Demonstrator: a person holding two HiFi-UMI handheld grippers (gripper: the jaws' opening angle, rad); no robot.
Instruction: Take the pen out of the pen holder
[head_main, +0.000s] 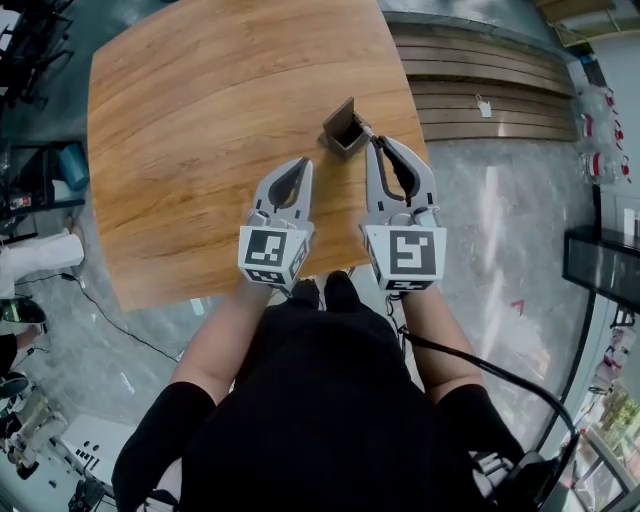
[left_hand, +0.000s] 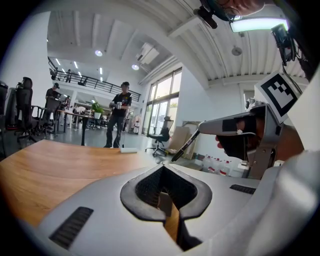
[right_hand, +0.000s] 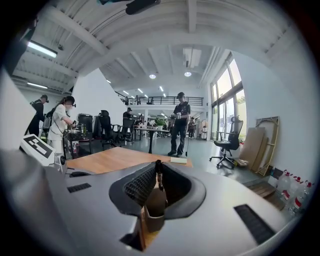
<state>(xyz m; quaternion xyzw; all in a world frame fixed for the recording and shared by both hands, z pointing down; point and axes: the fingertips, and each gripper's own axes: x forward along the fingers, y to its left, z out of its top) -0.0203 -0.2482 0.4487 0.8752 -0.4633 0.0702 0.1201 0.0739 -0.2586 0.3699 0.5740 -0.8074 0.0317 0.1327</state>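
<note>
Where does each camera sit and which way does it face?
Head view: on the head, steeply down at table and holder; forearms, left gripper, right gripper show.
Left gripper view: on that gripper, along its shut jaws over the table; right gripper with pen shows.
Right gripper view: on that gripper, along jaws shut on the pen.
Shared: the table, in all three.

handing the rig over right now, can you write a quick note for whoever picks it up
Right hand-held gripper: shut on the pen, which slants down from its tips.
Left hand-held gripper: shut, nothing in it, over the wooden table beside the right one.
Pen holder: on the table, just ahead of the right tips.
Done: pen gripped.
Left: I cannot tell whether the pen's lower end has cleared the holder; probably lift it up and away.
</note>
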